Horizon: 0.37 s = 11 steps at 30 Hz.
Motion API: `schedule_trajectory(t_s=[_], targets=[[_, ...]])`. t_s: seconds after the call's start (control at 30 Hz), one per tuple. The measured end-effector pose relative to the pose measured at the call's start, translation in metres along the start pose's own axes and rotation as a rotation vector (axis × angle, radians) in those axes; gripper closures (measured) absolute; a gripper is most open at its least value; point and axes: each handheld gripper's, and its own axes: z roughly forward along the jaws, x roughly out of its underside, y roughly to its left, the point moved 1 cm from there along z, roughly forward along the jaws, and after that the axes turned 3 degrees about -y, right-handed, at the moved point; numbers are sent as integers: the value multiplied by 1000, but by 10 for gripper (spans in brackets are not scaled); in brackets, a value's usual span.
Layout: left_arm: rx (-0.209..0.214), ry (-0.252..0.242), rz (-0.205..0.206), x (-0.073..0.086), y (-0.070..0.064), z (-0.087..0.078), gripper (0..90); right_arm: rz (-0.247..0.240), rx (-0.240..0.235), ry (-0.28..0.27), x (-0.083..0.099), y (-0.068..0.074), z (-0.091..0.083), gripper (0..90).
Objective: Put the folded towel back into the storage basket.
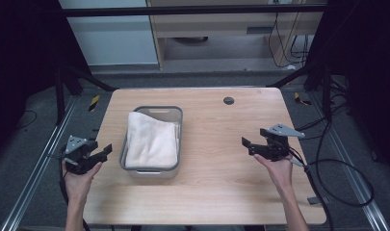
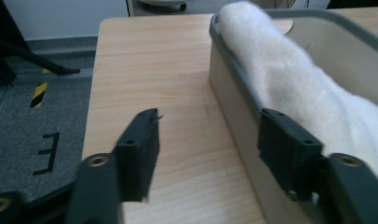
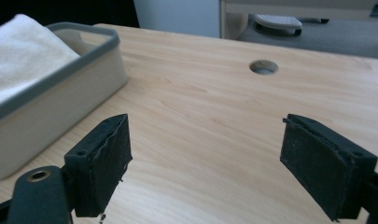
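A grey-rimmed beige basket stands left of the table's middle, with a folded white towel piled inside. My left gripper hovers open at the table's left edge, beside the basket's near left corner. In the left gripper view the basket wall and the towel lie just past my open left gripper, whose right jaw stands in front of the wall. My right gripper is open over bare wood at the right. The right gripper view has the basket at far left, ahead of my open right gripper, with the towel showing above the rim.
The wooden table has a round cable hole near its far edge, also visible as the hole in the right gripper view. Black frame legs flank the table. Cables trail off the right side. Grey floor with yellow-black tape lies left.
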Motion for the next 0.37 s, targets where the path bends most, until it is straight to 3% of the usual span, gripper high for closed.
schedule_trajectory(t_s=[0.17, 0.37], targets=[[-38, 36, -24, 19, 11, 0, 553, -6, 4, 30, 21, -15, -12, 268], [-58, 46, -43, 31, 17, -3, 538, -8, 13, 48, 35, -23, -18, 298]])
